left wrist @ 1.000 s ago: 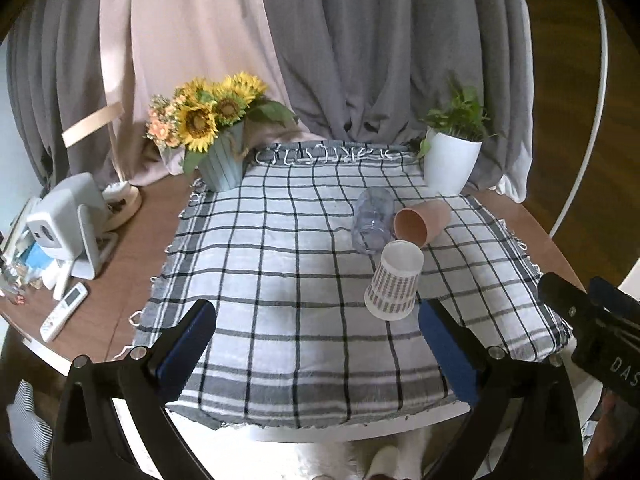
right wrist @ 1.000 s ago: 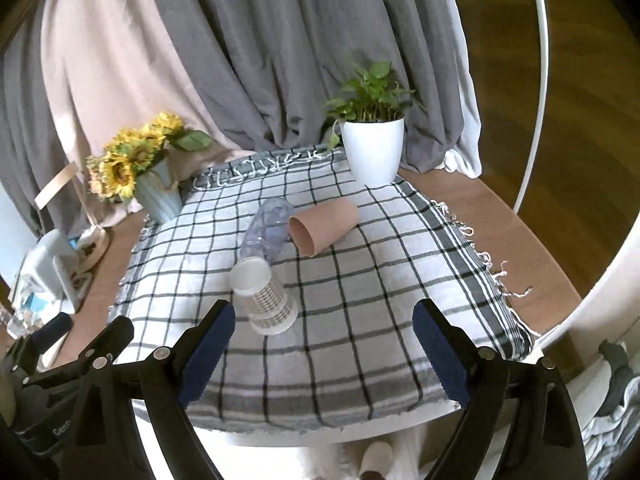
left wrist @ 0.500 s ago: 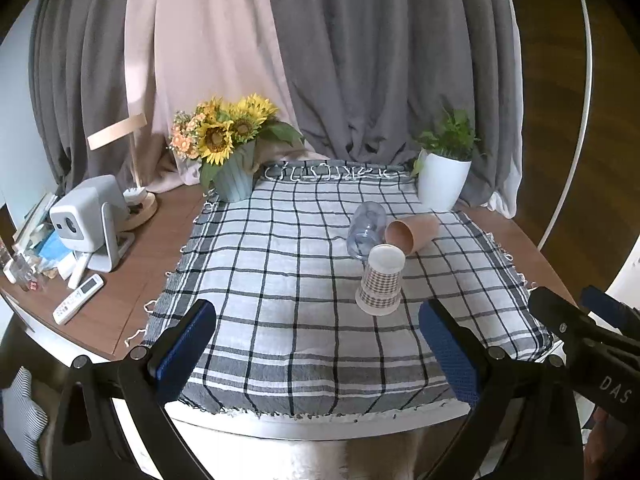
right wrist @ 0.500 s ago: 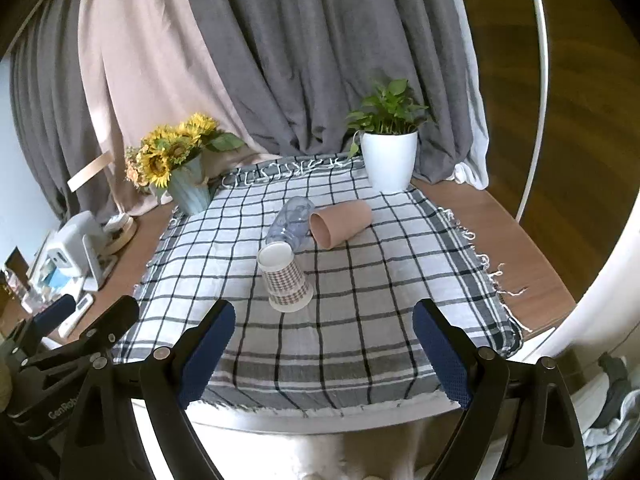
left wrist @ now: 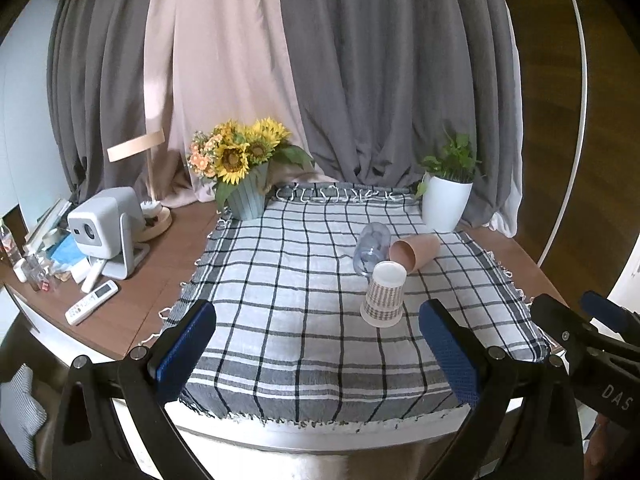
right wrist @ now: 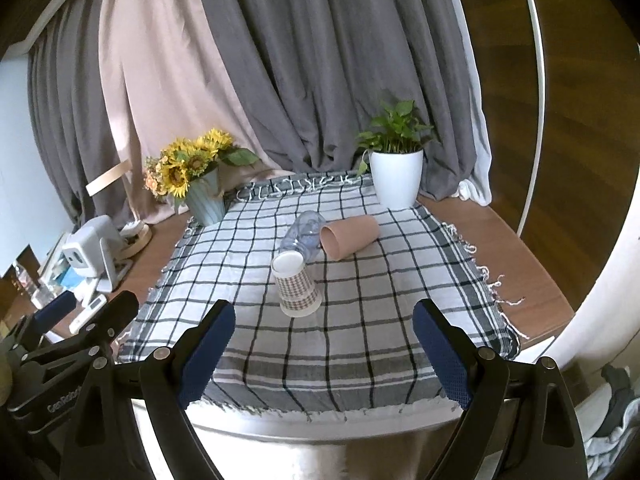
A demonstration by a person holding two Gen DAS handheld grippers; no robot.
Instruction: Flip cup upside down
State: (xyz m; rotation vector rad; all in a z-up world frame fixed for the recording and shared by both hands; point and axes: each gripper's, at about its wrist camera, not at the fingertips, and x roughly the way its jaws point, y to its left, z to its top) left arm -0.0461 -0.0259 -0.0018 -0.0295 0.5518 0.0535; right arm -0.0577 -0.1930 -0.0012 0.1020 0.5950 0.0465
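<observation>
A patterned paper cup point(left wrist: 383, 295) stands upside down, mouth down, on the checked cloth point(left wrist: 288, 304); it also shows in the right wrist view point(right wrist: 296, 283). Behind it a tan cup point(left wrist: 416, 252) lies on its side, as does a clear plastic cup point(left wrist: 372, 245); the right wrist view shows the tan cup point(right wrist: 350, 236) and the clear cup point(right wrist: 302, 235). My left gripper point(left wrist: 316, 354) is open and empty at the table's front edge. My right gripper point(right wrist: 324, 354) is open and empty there too, well short of the cups.
A sunflower vase point(left wrist: 245, 196) and a white potted plant point(left wrist: 446, 204) stand at the back of the cloth. A white projector point(left wrist: 102, 232), a remote point(left wrist: 92, 303) and clutter sit on the wooden table at left. Curtains hang behind.
Both grippers have pulled back and up from the table, so the cups look smaller and farther. The cups have not moved. Both grippers stay open.
</observation>
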